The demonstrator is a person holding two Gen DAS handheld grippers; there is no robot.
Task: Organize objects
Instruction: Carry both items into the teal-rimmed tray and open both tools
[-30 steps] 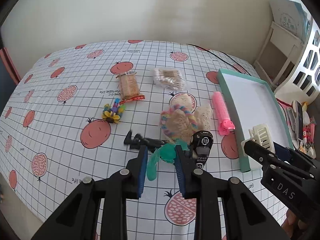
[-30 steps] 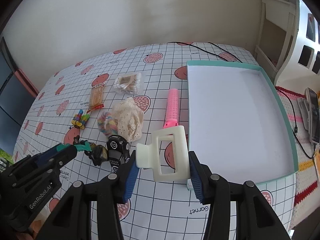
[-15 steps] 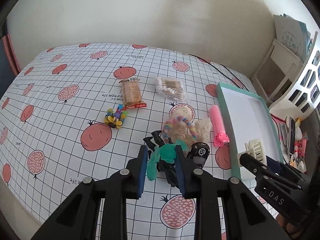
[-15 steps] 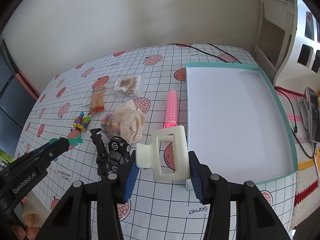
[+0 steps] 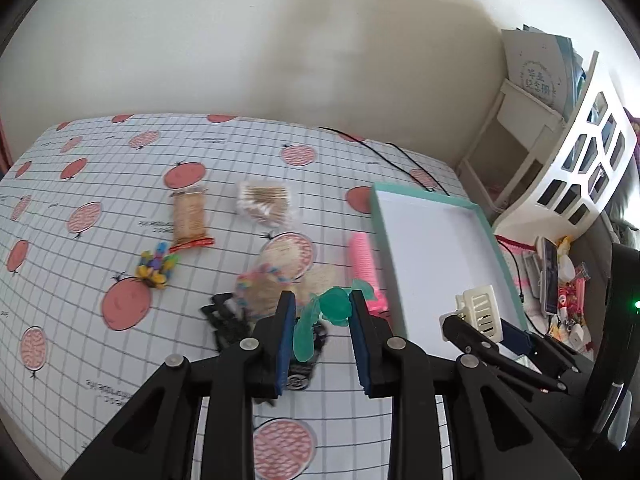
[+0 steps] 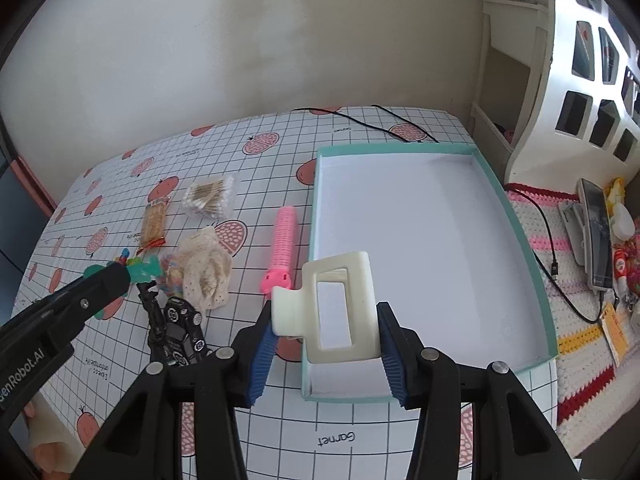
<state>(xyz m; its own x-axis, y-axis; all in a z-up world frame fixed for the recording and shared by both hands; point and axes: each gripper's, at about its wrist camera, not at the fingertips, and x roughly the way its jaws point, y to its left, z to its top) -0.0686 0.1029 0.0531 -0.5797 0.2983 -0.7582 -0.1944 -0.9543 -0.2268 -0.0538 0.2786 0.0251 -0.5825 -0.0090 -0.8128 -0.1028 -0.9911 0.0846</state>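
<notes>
**Both grippers loaded, tray waiting for its first item**

Two pickups in hand and nothing delivered yet! The right gripper [image 6: 324, 328] is clamped on a cream hair claw [image 6: 340, 304], low centre of the right wrist view, hanging right at the near corner of the teal-rimmed tray [image 6: 516, 216]. That tray fills the middle right of the frame and its white floor is bare: not one thing is inside.

Over on the left wrist view, the left gripper [image 5: 322, 320] has its pads pinched on a green translucent clip [image 5: 332, 312], lower centre of the frame, lifted above the clutter on the patterned worktop [image 5: 100, 208].

My read: the sorting has barely begun. Two items are lifted, none placed, and the drop into the tray looks like the next job for the right side, since it is closest.

The count of what lies loose on the worktop, one of each:
- one pink ridged roller [image 6: 282, 240], just beside the tray's left wall
- one bag of cotton swabs [image 6: 210, 200], upper left
- one wrapped snack bar [image 6: 154, 224], left of the swabs
- one small multicoloured beaded piece [image 5: 156, 268]
- one cream lace scrunchie [image 6: 208, 276] touching one pastel braided hair tie [image 5: 260, 276]
- one black toy car [image 6: 180, 328], with one black claw clip [image 5: 224, 320] against it

So eight loose, two held, one tray.
</notes>
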